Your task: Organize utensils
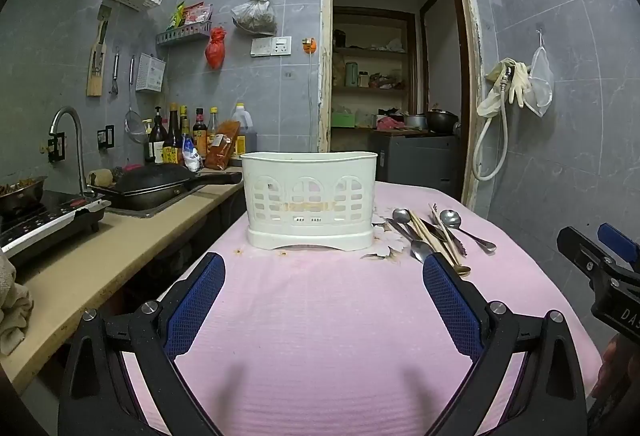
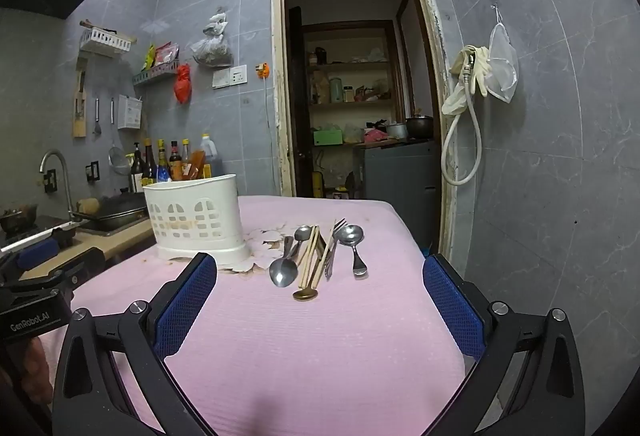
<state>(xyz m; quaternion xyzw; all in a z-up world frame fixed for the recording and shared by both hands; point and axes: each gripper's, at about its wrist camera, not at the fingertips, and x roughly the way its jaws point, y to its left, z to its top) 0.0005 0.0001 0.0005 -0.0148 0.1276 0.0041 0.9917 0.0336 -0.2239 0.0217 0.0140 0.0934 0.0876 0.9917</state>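
Both tools empty, nothing lifted yet; we read this as the start of the sorting, before any pick.

Our left gripper [image 1: 323, 278] stands with jaws spread wide over bare cloth, facing the white utensil holder [image 1: 310, 210]. Our right gripper [image 2: 320, 278] is likewise spread wide, nothing between its blue pads [image 2: 184, 302], aimed at the utensils [image 2: 316, 256].

Utensils lie loose in one cluster on the pink cloth, just right of the holder: a large spoon [image 2: 283, 271], chopsticks [image 2: 310, 256], a fork [image 2: 332, 244], a second spoon [image 2: 350, 236], a small brass-coloured spoon [image 2: 305, 293] nearest us. Some overlap or touch. Holder looks empty from here, though we cannot see its floor.

Next move, as we judge it: right gripper goes forward and down to one outlying piece, probably the brass-coloured spoon or the right-hand spoon, and closes across a thin handle lying flat. Flat metal on cloth may slip; neighbours may get dragged.

Surface: table under a pink cloth [image 1: 320, 316], with a stained, peeling patch [image 2: 260, 242] beside the holder's base.

Room: grey-tiled kitchen, counter with sink and dark pan [image 1: 160, 184] at left, bottles [image 1: 188, 134] behind, open doorway [image 1: 392, 76] to shelves beyond.
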